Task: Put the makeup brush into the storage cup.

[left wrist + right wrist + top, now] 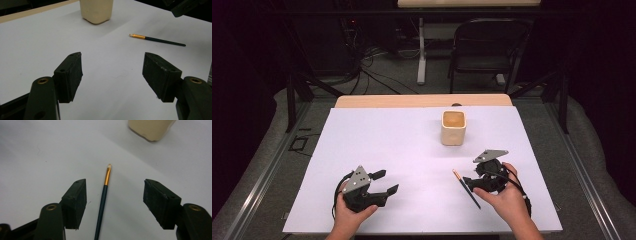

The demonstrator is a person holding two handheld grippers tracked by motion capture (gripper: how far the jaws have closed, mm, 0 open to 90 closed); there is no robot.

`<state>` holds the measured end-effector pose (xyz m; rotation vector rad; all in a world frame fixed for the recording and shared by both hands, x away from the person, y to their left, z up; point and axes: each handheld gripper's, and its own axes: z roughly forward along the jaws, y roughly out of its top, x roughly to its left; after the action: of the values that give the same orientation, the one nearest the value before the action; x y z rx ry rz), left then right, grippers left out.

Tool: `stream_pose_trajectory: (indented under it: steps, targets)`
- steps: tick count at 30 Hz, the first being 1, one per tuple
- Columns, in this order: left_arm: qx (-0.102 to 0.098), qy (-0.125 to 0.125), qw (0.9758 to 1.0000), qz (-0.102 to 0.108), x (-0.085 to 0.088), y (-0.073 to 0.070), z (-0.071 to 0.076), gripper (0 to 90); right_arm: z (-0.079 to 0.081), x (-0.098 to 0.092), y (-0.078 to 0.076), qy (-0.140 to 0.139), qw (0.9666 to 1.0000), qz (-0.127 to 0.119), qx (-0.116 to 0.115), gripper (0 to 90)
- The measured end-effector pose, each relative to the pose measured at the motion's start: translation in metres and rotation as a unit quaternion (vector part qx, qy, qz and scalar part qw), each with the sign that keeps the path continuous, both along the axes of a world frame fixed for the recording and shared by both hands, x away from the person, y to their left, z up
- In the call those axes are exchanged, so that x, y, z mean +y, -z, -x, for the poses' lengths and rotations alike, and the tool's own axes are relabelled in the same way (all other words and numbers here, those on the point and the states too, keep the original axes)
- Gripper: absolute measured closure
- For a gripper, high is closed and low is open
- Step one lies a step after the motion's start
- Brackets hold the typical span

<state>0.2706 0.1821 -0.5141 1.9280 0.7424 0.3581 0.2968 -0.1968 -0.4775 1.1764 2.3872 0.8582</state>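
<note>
The brush [466,188] lies flat on the white desk [402,150], at about five o'clock from the desk's middle in the high view. Its bristle tip and gold ferrule point toward eleven o'clock, and the dark handle runs back toward five o'clock.

The right hand-held gripper [472,181] sits over the brush's handle end, held by the right hand [507,192]. In the right gripper view its jaws stand open, one on each side of the brush [103,202], and neither pad touches it. The tip points to twelve o'clock in that view.

The left hand-held gripper [384,182] is at about seven o'clock on the desk, well apart from the brush, in the left hand [349,210]. Its jaws are open with nothing between them; the left gripper view shows only bare desk [37,45] there. In that view the brush [157,40] lies at about one o'clock.

A cream cup [453,127] stands upright at about one o'clock from the desk's middle, at twelve o'clock from the brush and apart from it. It also shows at the top of the left gripper view [96,11] and the right gripper view [150,128].
</note>
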Motion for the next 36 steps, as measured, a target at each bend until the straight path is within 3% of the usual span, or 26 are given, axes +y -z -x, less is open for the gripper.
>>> stream_pose_trajectory:
  steps: [18, 28, 36]
  targets:
    - [0.008, 0.000, 1.0000, -0.003, 0.000, 0.002, -0.002, 33.1, -0.018, 0.004, -0.009, 0.011, 0.9981, 0.039, 0.046, 35.5]
    - [0.009, 0.000, 0.9999, -0.005, -0.001, 0.003, -0.002, 33.1, -0.024, 0.010, -0.007, 0.019, 0.9938, 0.047, 0.099, 39.2]
    - [0.010, 0.000, 0.9999, -0.004, -0.001, 0.003, -0.002, 33.1, -0.029, 0.014, -0.006, 0.023, 0.9910, 0.059, 0.118, 44.5]
